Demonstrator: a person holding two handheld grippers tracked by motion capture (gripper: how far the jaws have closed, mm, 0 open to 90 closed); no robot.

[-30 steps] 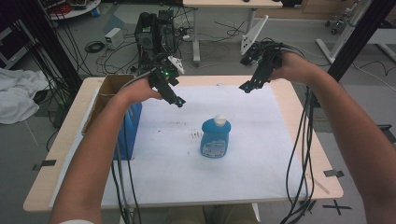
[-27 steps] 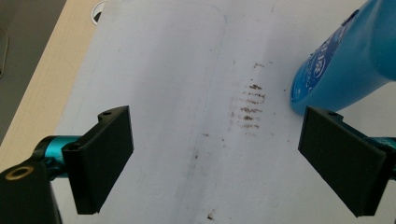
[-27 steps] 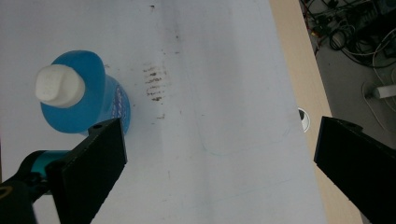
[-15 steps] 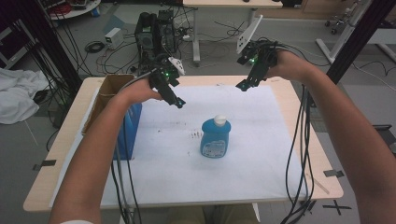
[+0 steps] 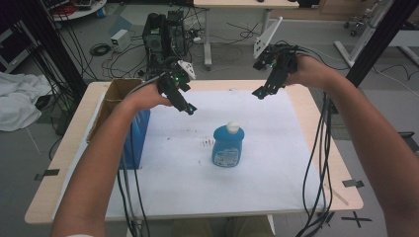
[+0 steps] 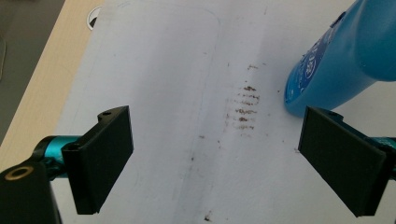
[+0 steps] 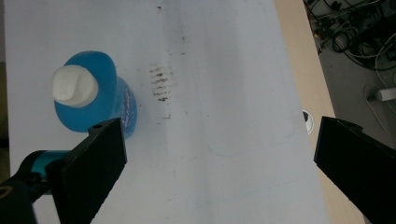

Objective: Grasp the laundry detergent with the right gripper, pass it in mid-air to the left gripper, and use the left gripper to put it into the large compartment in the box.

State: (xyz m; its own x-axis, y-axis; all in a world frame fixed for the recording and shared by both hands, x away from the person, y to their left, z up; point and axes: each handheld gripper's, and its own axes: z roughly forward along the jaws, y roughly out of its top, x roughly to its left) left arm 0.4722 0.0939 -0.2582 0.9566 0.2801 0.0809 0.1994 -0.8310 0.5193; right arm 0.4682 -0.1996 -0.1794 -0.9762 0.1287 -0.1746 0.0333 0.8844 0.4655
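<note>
- While both tongs, left (image 5: pixel 188 109) and right (image 5: pixel 259 94), hover open and empty, a capped blue bottle (image 5: pixel 228 146) stands upright on the tabletop (image 5: pixel 69 148).
- Cardboard box (image 5: pixel 112 98) at left edge, contents unseen.

We see a blue bottle (image 5: pixel 228 146) standing upright near the middle of the white sheet (image 5: pixel 276 163) that covers the table. Its body is translucent blue plastic, wide and flattened, narrowing to a white cap (image 5: pixel 233 127) that is closed on top. A printed label with pale lettering wraps its front. Just beside its base, a patch of short brown streaks (image 5: pixel 206 142) marks the sheet. Nothing touches the bottle.
</note>
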